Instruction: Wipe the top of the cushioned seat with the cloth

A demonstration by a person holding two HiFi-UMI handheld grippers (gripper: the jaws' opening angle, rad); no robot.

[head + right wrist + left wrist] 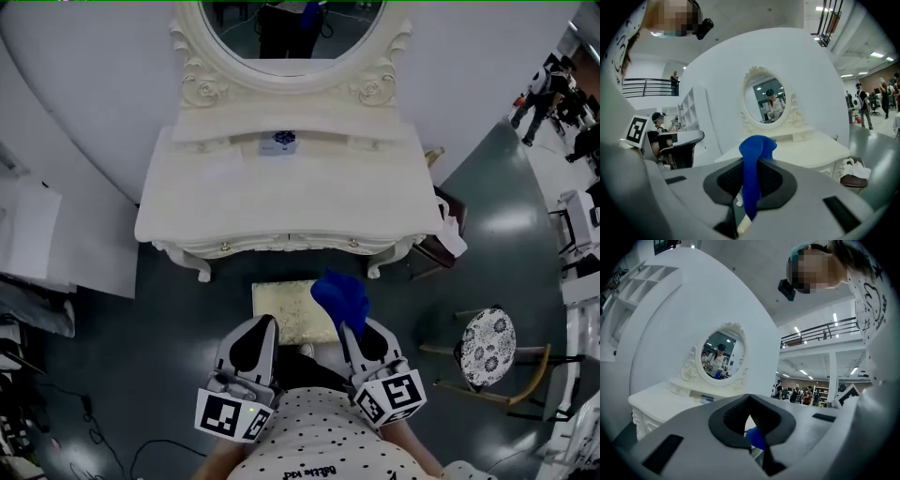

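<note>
A person stands over a cushioned seat (281, 309) set on the floor just in front of a white dressing table (281, 202), with 2 hand-held grippers poised above it. The right gripper (750, 183) is clamped on a blue cloth (754, 150). The cloth bunches up past the jaws and sits over the seat's right edge, apparently carried there for a first wiping stroke. Whether it touches the cushion cannot be told. The left gripper (749, 423), its jaws closed on nothing, hovers at the seat's near-left corner, probably to stay out of the cloth's path. Wiping looks yet to begin.
</note>
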